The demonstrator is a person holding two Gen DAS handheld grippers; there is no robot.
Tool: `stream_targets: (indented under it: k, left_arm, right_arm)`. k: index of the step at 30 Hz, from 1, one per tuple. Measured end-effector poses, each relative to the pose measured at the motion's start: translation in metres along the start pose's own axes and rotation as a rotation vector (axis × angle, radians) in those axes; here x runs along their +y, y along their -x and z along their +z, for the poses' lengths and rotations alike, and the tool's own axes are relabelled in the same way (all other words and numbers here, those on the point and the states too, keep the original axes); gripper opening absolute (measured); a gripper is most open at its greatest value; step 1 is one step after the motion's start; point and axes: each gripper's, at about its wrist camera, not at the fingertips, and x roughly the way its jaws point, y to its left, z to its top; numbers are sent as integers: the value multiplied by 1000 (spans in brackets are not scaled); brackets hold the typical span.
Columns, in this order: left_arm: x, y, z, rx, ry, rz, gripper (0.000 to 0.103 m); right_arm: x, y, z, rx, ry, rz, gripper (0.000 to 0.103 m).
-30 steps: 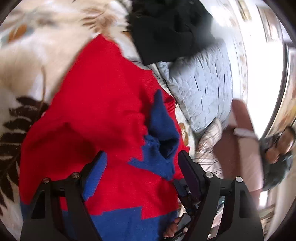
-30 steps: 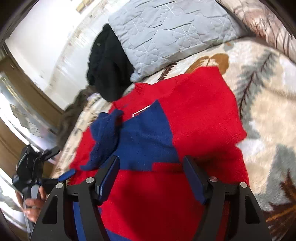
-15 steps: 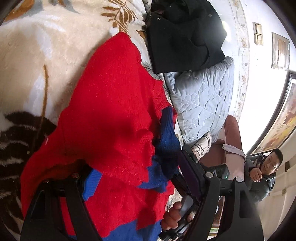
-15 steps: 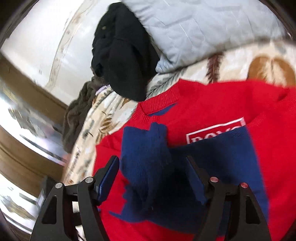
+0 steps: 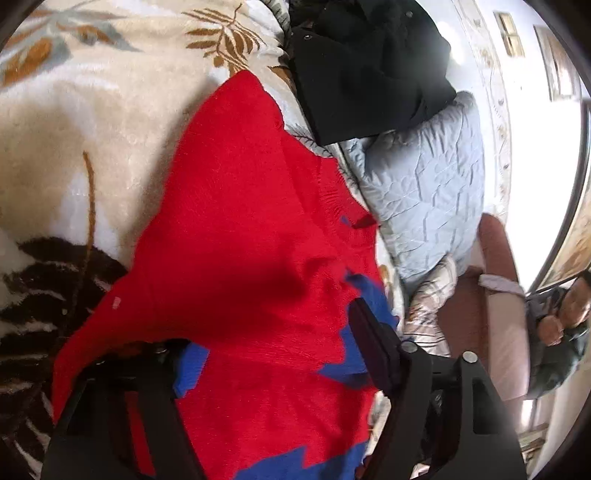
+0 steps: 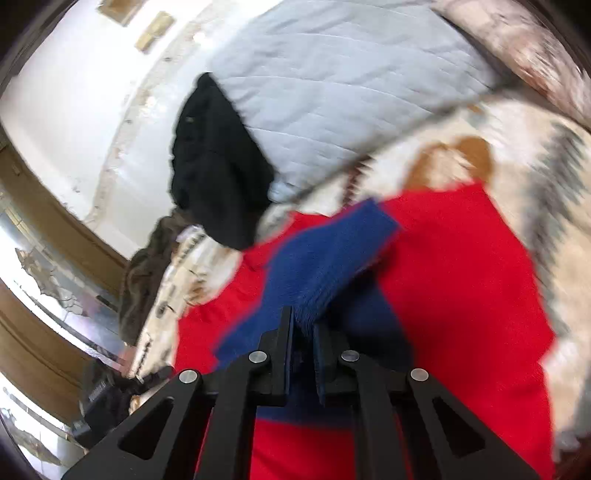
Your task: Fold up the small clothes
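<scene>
Now clamped in the right claw (image 6: pixel 303 328), blue sleeve (image 6: pixel 325 258) lifted above the red sweater (image 6: pixel 461 277) on the bed (image 6: pixel 517 155) ahead; left claw (image 5: pixel 269 354) spread wide with red knit draped over one finger, likely to snag and drag the fold askew.

No lettering can be read anywhere. The red and blue sweater (image 5: pixel 251 236) shows only plain knit, with a small pale tag-like patch near its left edge too tiny to make out. The framed pictures (image 5: pixel 511 35) on the wall are blurred, and any print on them is beyond telling.
</scene>
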Motion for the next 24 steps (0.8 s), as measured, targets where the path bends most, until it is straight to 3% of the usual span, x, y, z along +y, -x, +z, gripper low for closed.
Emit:
stream_targets:
  k: [4,7,10,12,13,14,19,21,23,24]
  left_arm:
    - [-3,-1,-2,-9,-26,33,67]
    - [-4,-1,-2,-11,-36,43,67]
    - [-6,-1,-2,-20,-48,49,65]
    - [-8,0,-2,-35,-72,64,52]
    - [-11,1,-1,-43,-85,67,36]
    - [-12,3,-1,-49,-93,69,29]
    - [-13,-3,-1,-23,-94,92,29]
    - [-12,-12,-4,17,-91,131,29]
    - [-17,-13,-7,10,-120,173,29]
    - [-21,-11,-9,9,-136,191,29]
  right_arm:
    - [-29,8,-10,51,-61,-28,17]
    - [-50,15,-5,-9,-204,-10,43]
    - [-66,10,4,-48,-313,5,42]
    - [-65,3,9,-37,-308,-12,35]
    - [-59,1,14,-26,-270,-8,8]
    - [-52,2,19,-29,-230,0,5]
    - [-50,36,28,-143,-170,14,4]
    - [-68,33,25,-121,-194,-44,4]
    - [-87,19,15,-36,-209,-126,4]
    - [-91,17,11,-20,-210,-109,3]
